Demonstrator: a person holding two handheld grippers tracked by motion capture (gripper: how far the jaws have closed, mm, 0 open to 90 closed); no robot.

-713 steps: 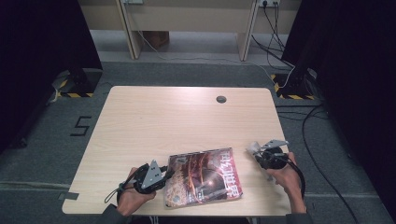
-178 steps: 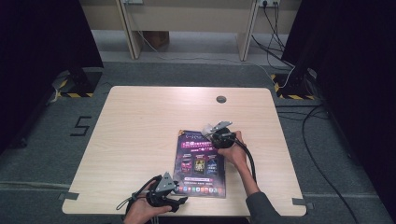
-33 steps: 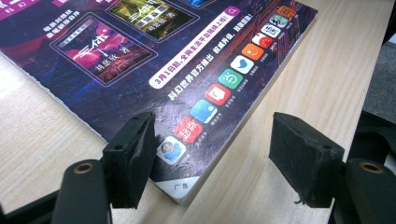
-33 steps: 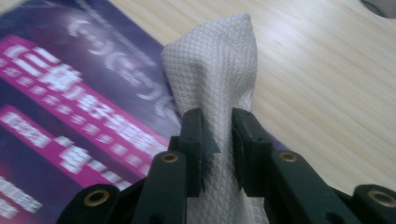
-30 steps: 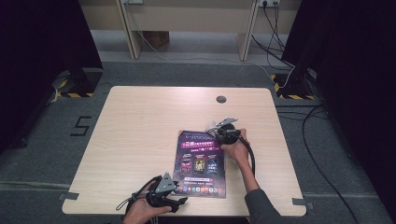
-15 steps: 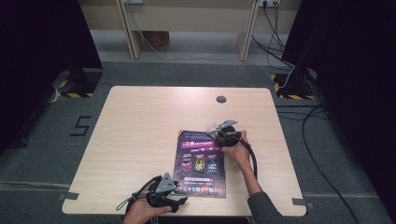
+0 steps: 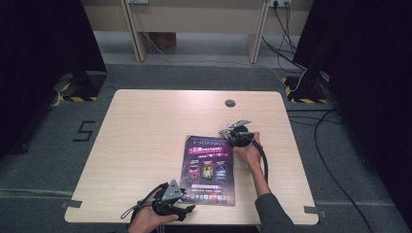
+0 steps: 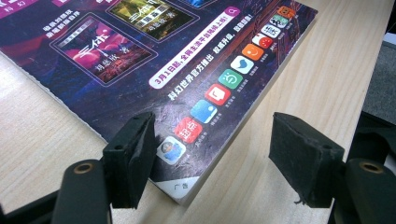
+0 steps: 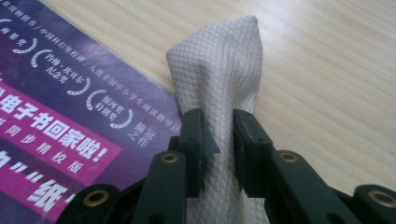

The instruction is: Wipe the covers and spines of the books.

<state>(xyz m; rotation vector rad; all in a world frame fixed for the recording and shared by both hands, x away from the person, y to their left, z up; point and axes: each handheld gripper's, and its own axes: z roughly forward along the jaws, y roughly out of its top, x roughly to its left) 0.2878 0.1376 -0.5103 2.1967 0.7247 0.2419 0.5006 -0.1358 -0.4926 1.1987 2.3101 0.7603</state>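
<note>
Jaws of our right gripper point(image 9: 218, 140) are pinched on a bunched white cloth point(image 9: 224, 70), whose textured fold stands up between the two black pads and rises past their tips. From the high view, that gripper point(image 7: 232, 134) sits at the magazine's far right corner, roughly at two o'clock from the middle of the worktop point(image 7: 145, 126). Our right hand point(image 7: 248, 148) wraps the gripper body from behind, with the forearm running back toward five o'clock and the dark sleeve leaving the picture at the near edge; a black cable loops along the same line. The cloth rests over the edge of the purple magazine point(image 7: 209, 167), partly on its cover and partly on the bare wood beside it.

Our left gripper point(image 8: 210, 154) has its jaws spread wide, with nothing pressed between them. One pad hovers over the magazine's near left corner, above the row of coloured app icons, and the other stands over the bare wood past the magazine's edge, so the corner lies in the gap. From above, this gripper point(image 7: 187, 209) points toward three o'clock, low at the worktop's near edge, at about six o'clock. Our left hand point(image 7: 145, 218) grips it from below and behind.

The magazine lies flat, back cover up, its long side running from twelve to six o'clock.
</note>
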